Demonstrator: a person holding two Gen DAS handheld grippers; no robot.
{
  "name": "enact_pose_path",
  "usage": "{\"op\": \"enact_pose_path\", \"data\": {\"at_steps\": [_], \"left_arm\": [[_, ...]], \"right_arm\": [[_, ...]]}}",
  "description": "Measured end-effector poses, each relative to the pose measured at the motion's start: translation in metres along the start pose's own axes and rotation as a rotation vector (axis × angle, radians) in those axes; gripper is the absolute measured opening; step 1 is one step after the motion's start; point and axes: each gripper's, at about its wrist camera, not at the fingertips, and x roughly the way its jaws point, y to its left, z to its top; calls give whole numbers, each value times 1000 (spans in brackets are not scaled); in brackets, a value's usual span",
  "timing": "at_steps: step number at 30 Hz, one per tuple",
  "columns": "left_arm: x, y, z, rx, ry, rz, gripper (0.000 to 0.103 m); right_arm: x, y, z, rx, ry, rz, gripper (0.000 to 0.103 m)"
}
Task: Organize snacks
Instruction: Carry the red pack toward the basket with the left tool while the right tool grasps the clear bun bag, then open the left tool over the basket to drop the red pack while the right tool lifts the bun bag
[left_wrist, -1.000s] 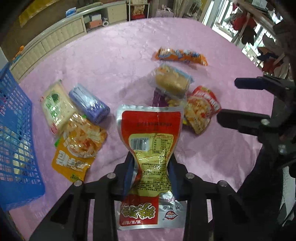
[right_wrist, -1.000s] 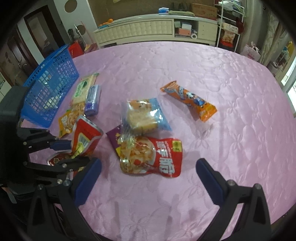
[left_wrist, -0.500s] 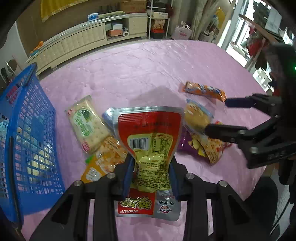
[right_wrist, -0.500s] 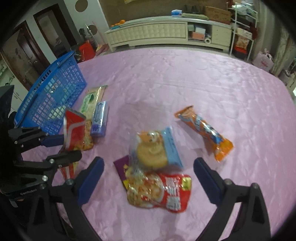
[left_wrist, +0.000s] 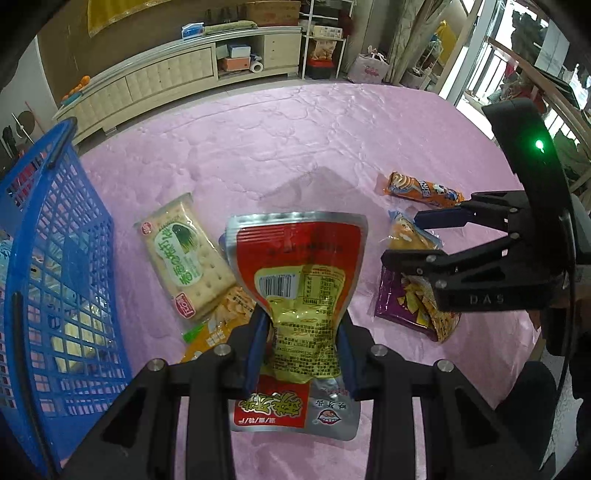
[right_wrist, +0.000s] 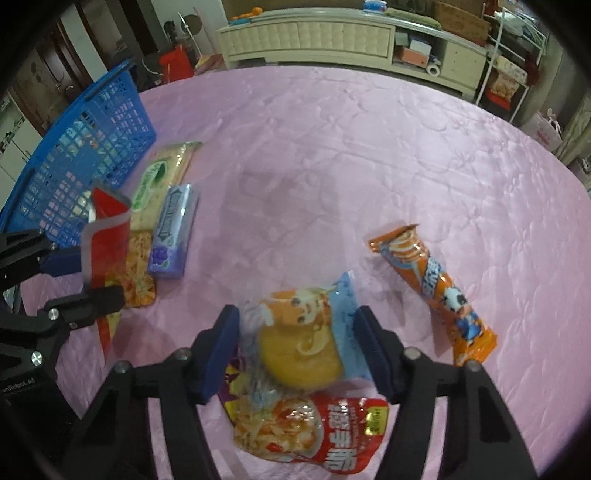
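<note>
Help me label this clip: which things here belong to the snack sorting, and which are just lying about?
Part of the job:
- blue basket
- red pouch in the left gripper
- bun packet between the closing fingers of the right gripper
- cracker pack
- orange stick pack
- purple gum pack

Just lying about:
- cabinet
- wire rack

Left gripper (left_wrist: 301, 354): black frame, silver screws, blue pads; right gripper (right_wrist: 297, 352): same black linkage, blue pads, silver screws; "DAS" lettering on its body; green light glowing on housing.
</note>
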Motion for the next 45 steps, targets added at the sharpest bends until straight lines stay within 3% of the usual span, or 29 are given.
{"op": "enact_pose_path", "data": {"at_steps": [7, 11, 17, 22, 34, 45], "left_arm": [[6, -3, 0, -1, 8, -7, 32], [5, 0, -1, -13, 8, -12, 32], [-11, 1, -3, -14, -21, -18, 32], [-42, 1, -4, -10, -77, -13, 32], [-160, 33, -11, -54, -267, 1, 32], [-218, 79, -20, -59, -348, 86, 31]], "right_arm": [[7, 0, 1, -16, 29, 5, 69], [9, 8, 1, -64, 20, -39, 58], [-16, 15, -8, -42, -44, -24, 50], [-52, 38, -8, -63, -110, -14, 50], [-147, 107, 1, -141, -269, -3, 50], [-169, 170, 35, -209, -355, 68, 50]]}}
